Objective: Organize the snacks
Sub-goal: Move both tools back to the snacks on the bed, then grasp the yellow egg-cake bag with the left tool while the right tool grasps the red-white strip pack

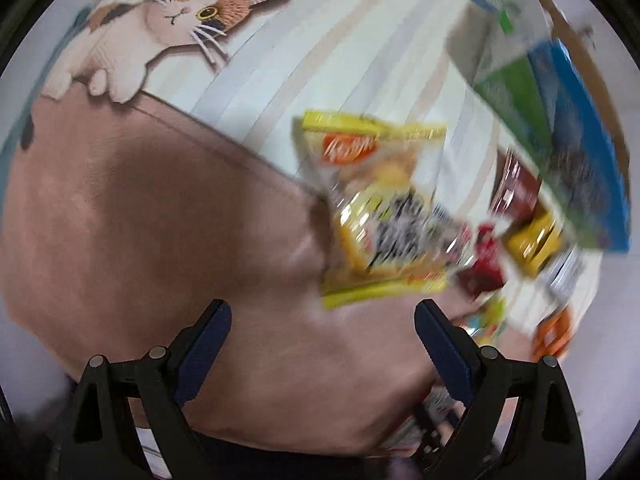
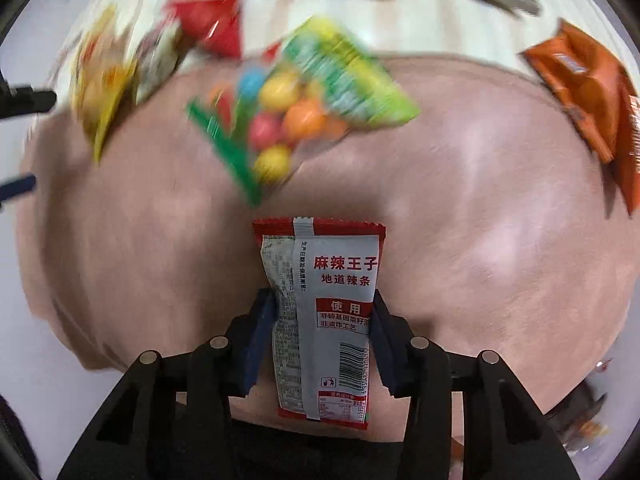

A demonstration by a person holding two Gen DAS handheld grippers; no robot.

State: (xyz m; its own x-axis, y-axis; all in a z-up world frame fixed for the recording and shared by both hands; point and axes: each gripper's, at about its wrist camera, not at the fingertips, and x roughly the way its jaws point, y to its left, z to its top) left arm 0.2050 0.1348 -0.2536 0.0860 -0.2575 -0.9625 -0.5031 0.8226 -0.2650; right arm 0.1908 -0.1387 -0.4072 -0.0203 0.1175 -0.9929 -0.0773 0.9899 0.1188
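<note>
My right gripper (image 2: 322,320) is shut on a red and grey spicy-strip packet (image 2: 324,320), held upright above the pink mat (image 2: 480,220). A green candy bag (image 2: 296,116) with coloured balls lies just ahead of it. My left gripper (image 1: 322,320) is open and empty above the same pink mat (image 1: 160,220). A yellow snack bag (image 1: 380,208) lies ahead and to its right, at the mat's edge. Both views are blurred by motion.
An orange packet (image 2: 588,88) lies at the right. Red (image 2: 216,24) and yellow (image 2: 100,88) packets lie at the far left. In the left view, small red and yellow packets (image 1: 508,240) and a blue-green box (image 1: 560,128) are at the right. A cat picture (image 1: 160,28) is on the striped cloth.
</note>
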